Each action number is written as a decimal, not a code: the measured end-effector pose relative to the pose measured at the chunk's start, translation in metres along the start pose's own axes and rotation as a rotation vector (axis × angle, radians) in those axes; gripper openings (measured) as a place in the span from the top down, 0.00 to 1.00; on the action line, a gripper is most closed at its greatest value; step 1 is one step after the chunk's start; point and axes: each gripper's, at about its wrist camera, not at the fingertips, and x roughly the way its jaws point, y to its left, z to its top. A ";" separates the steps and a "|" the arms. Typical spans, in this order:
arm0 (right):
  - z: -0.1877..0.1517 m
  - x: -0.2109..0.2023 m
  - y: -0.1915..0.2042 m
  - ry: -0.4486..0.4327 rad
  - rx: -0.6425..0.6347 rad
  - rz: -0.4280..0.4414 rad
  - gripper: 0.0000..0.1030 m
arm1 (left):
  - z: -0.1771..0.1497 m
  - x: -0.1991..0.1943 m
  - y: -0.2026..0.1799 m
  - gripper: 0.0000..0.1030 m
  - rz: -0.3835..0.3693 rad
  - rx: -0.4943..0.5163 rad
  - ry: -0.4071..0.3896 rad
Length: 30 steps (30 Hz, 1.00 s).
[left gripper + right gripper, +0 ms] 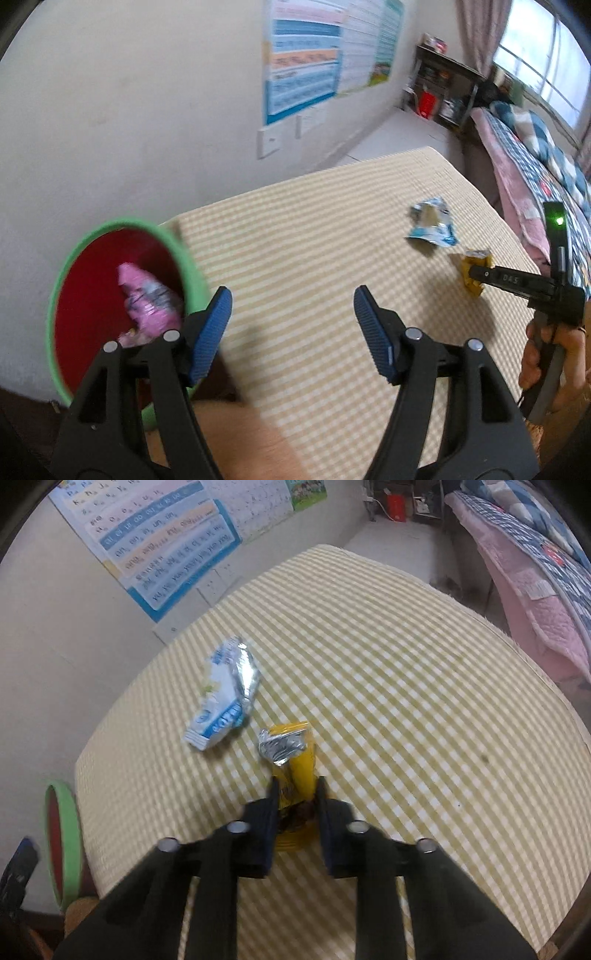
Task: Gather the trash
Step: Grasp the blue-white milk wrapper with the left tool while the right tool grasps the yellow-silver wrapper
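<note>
A yellow snack wrapper point(295, 764) with a silver torn top lies on the checked tablecloth point(406, 701), and my right gripper point(295, 788) is shut on its lower part. In the left wrist view the same wrapper point(474, 271) shows at the tip of the right gripper point(471, 275). A blue and white wrapper point(227, 698) lies loose just left of it, seen also as the blue wrapper point(432, 227). My left gripper point(291, 304) stands open with nothing between its pads, beside a green bin point(192, 269) with a red inside that holds a pink wrapper point(147, 302).
The bin point(68, 834) stands off the table's left edge against a pale wall with a letter poster point(159, 542). A bed with a pink and blue quilt point(535, 572) runs along the right. A hand point(554, 362) holds the right gripper's handle.
</note>
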 end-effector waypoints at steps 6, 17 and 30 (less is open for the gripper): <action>-0.029 -0.052 -0.020 -0.060 -0.007 0.089 0.86 | 0.032 0.042 -0.068 0.37 -0.090 0.073 0.034; -0.072 -0.077 -0.067 -0.066 0.112 0.152 0.86 | 0.063 0.132 -0.161 0.49 -0.136 0.142 0.163; -0.074 -0.085 -0.054 -0.099 0.088 0.200 0.86 | 0.048 0.087 -0.145 0.80 -0.160 0.144 0.113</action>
